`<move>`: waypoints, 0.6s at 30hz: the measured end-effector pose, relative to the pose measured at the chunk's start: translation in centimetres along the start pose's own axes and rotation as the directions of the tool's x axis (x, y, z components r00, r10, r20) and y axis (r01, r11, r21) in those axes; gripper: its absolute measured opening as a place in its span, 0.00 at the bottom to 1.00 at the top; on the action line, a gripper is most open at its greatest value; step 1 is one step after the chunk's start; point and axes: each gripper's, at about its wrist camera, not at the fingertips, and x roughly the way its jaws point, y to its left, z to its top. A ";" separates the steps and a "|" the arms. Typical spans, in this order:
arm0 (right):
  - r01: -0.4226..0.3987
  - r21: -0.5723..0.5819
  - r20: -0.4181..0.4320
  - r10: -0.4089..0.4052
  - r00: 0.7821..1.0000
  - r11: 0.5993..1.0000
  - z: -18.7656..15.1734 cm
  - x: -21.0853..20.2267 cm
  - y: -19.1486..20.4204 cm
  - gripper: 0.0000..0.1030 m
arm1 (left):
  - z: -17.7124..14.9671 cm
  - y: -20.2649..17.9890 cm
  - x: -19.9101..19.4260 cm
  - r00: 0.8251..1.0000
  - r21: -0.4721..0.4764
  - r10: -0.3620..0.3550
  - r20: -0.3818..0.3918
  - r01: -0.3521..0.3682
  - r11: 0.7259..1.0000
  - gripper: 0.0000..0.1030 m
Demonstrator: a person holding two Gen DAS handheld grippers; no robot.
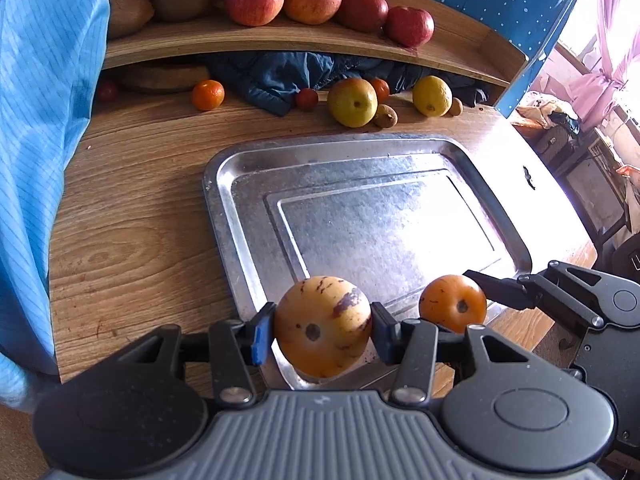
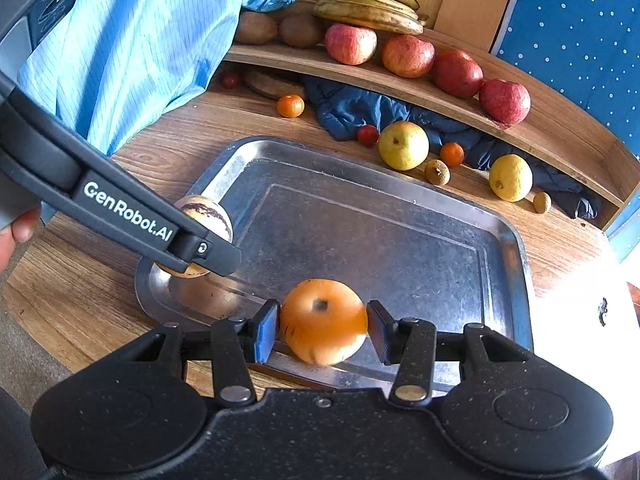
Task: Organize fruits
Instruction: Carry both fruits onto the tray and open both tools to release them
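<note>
While both grippers sit low over the tray's near edge, left gripper clamps the striped fruit, right gripper the orange fruit. Risk: round fruit, released tilted, rolls over the shallow rim.

A light blue striped cloth hangs at the left over the wooden surface; a dark blue garment lies bunched under the shelf
</note>
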 end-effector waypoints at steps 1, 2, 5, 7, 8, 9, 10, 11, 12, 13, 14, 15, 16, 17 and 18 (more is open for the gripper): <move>0.002 0.002 0.001 -0.002 1.000 1.000 0.0 0.0 -0.1 0.47 | 0.0 0.0 0.1 1.000 0.002 -0.001 -0.003 0.001 1.000 0.52; 0.000 0.006 0.001 0.000 1.000 1.000 0.0 0.0 -0.1 0.47 | 0.0 0.0 0.1 1.000 0.005 -0.003 -0.006 0.003 1.000 0.52; -0.002 0.008 -0.003 0.002 1.000 1.000 0.0 0.1 -0.2 0.48 | 0.1 0.0 0.1 1.000 0.008 -0.005 -0.009 0.005 1.000 0.52; -0.005 -0.002 -0.004 0.005 1.000 1.000 0.0 0.0 -0.2 0.48 | 0.2 0.0 0.0 1.000 0.008 -0.009 -0.005 0.009 1.000 0.52; -0.009 -0.008 -0.001 0.009 1.000 1.000 0.0 -0.1 -0.2 0.49 | 0.2 0.0 0.0 1.000 0.007 -0.006 -0.003 0.006 1.000 0.51; -0.012 -0.013 0.003 0.012 1.000 1.000 -0.1 -0.3 -0.3 0.52 | 0.3 0.0 -0.1 1.000 0.008 -0.002 -0.001 0.002 1.000 0.51; -0.012 -0.017 0.007 0.012 1.000 1.000 -0.1 -0.5 -0.4 0.54 | 0.4 0.0 -0.3 1.000 0.010 0.000 0.002 0.000 1.000 0.51; -0.013 -0.018 0.012 0.014 1.000 1.000 -0.2 -0.8 -0.7 0.56 | 0.5 0.0 -0.4 1.000 0.010 -0.002 0.005 0.002 1.000 0.51; -0.016 -0.015 0.016 0.016 1.000 1.000 -0.2 -1.1 -1.0 0.59 | 0.6 0.0 -0.5 1.000 0.008 -0.005 0.008 0.005 1.000 0.51; -0.017 -0.009 0.017 0.017 1.000 1.000 -0.3 -1.4 -1.4 0.61 | 0.6 0.0 -0.7 1.000 0.008 -0.008 0.013 0.008 1.000 0.53; -0.015 0.000 0.019 0.015 1.000 1.000 -0.3 -1.7 -1.8 0.64 | 0.7 0.1 -0.9 1.000 0.010 -0.010 0.015 0.010 1.000 0.54; -0.013 0.008 0.020 0.012 1.000 1.000 -0.4 -2.1 -2.2 0.68 | 0.7 0.1 -1.1 1.000 0.011 -0.011 0.018 0.011 1.000 0.55; -0.008 0.018 0.021 0.008 1.000 1.000 -0.5 -2.4 -2.6 0.70 | 0.7 0.1 -1.3 1.000 0.013 -0.012 0.022 0.011 1.000 0.58; -0.002 0.030 0.022 0.001 1.000 1.000 -0.6 -2.8 -3.1 0.73 | 0.6 0.1 -1.6 1.000 0.014 -0.011 0.025 0.010 1.000 0.60; 0.004 0.040 0.021 -0.005 1.000 0.999 -0.7 -3.1 -3.5 0.75 | 0.6 0.1 -1.8 1.000 0.017 -0.006 0.028 0.006 1.000 0.64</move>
